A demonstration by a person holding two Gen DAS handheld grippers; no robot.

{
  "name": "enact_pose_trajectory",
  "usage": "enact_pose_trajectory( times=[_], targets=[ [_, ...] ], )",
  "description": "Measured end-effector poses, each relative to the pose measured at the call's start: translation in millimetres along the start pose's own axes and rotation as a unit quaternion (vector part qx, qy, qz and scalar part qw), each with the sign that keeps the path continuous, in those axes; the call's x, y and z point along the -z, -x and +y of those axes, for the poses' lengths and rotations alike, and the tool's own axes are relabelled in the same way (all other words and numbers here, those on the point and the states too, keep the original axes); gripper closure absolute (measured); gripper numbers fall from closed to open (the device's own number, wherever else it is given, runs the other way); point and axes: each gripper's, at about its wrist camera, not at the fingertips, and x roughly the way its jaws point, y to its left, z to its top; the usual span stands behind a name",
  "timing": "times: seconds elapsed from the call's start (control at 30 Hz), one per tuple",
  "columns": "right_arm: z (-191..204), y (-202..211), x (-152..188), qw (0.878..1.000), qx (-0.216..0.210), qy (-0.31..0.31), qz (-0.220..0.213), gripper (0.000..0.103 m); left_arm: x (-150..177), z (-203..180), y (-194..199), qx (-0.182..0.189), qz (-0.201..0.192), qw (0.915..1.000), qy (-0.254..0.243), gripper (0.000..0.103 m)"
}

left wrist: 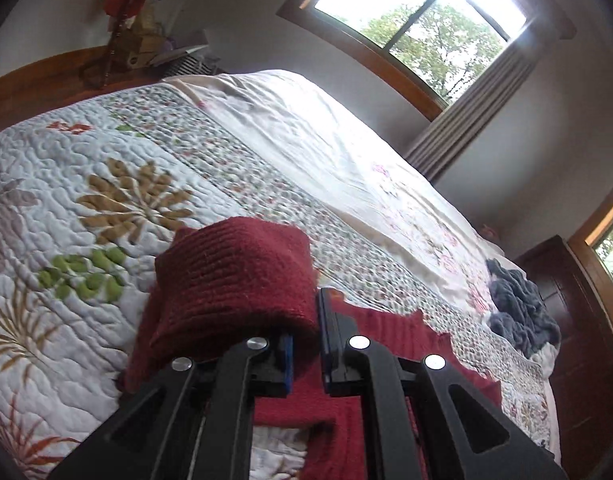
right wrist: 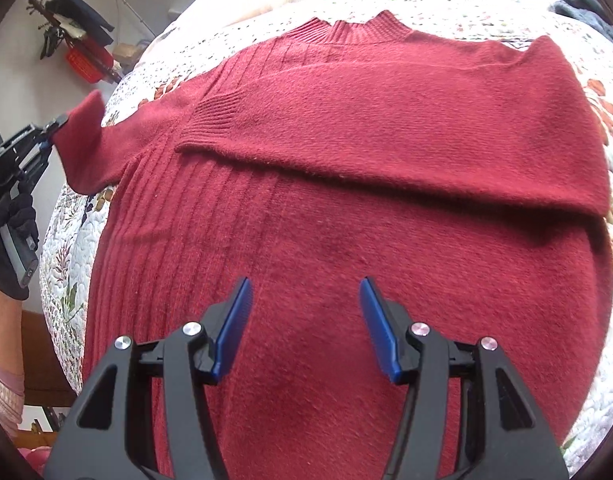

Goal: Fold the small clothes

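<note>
A dark red knit sweater [right wrist: 346, 220] lies spread on the quilted bed [right wrist: 426, 4], neck at the far side. One sleeve [right wrist: 386, 136] is folded flat across the chest. My right gripper [right wrist: 305, 320] hovers open over the sweater's lower body, nothing between its blue pads. The other sleeve [left wrist: 234, 276] is lifted off the quilt, with my left gripper [left wrist: 306, 340] shut on its cuff. In the right wrist view that left gripper [right wrist: 52, 130] shows at the far left, held by a black-gloved hand [right wrist: 10, 240], gripping the raised sleeve end [right wrist: 82, 140].
The floral quilt [left wrist: 86, 200] covers the bed, with a pale sheet [left wrist: 326, 140] beyond it. A dark blue-grey garment [left wrist: 518, 308] lies bunched near the bed's far right edge. A dark wooden dresser [left wrist: 578, 340] stands beside the bed, under a window [left wrist: 418, 16].
</note>
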Motion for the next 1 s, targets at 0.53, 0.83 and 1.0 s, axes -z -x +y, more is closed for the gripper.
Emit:
enact_pose_trajectory(
  times=[0.53,0.83,1.0],
  targets=[
    [-22,-2,9,1.000,-0.008,-0.020,0.001,0.048,95,-90,-93,0.047,0.099,0.9935,-0.031,0.093],
    [-23,-6,3,1.000,-0.011,-0.023,0.016,0.046,123,-62,-106,0.047,0.170,0.9844,-0.005,0.086],
    [-14,-4,-11,1.000,-0.023,-0.017,0.013,0.046,112,-58,-43,0.078,0.142,0.9866,-0.020,0.085]
  ],
)
